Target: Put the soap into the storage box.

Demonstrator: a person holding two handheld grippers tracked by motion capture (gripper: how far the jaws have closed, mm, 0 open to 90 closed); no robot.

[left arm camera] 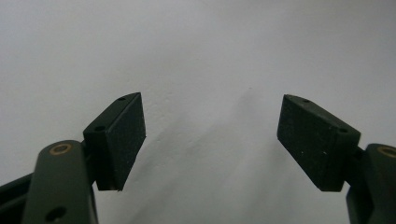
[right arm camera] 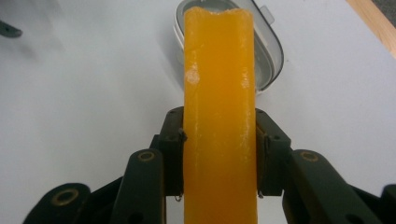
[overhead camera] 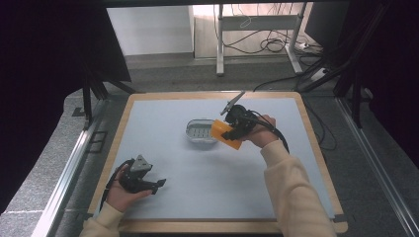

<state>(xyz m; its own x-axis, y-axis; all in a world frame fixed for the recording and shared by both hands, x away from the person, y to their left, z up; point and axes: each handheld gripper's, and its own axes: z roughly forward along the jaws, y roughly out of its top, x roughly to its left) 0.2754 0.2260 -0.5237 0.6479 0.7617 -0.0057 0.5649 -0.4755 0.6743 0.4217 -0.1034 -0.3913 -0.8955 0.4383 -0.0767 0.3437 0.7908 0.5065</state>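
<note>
An orange bar of soap (overhead camera: 226, 134) is held above the table, just right of a clear soap dish (overhead camera: 201, 131). My right gripper (overhead camera: 232, 132) is shut on the bar; in the right gripper view the orange bar (right arm camera: 219, 116) stands between both pads (right arm camera: 173, 161), its far end over the dish (right arm camera: 266, 51). My left gripper (overhead camera: 159, 184) rests near the table's front left in a hand, open. In the left gripper view its gripper (left arm camera: 210, 140) has wide-apart pads (left arm camera: 125, 140) over the bare mat.
The pale blue-grey mat (overhead camera: 188, 173) covers a wood-edged table (overhead camera: 207, 227). Beyond the table stand a desk frame (overhead camera: 220, 44) and cables on the floor (overhead camera: 269, 45). Dark curtains hang at both sides.
</note>
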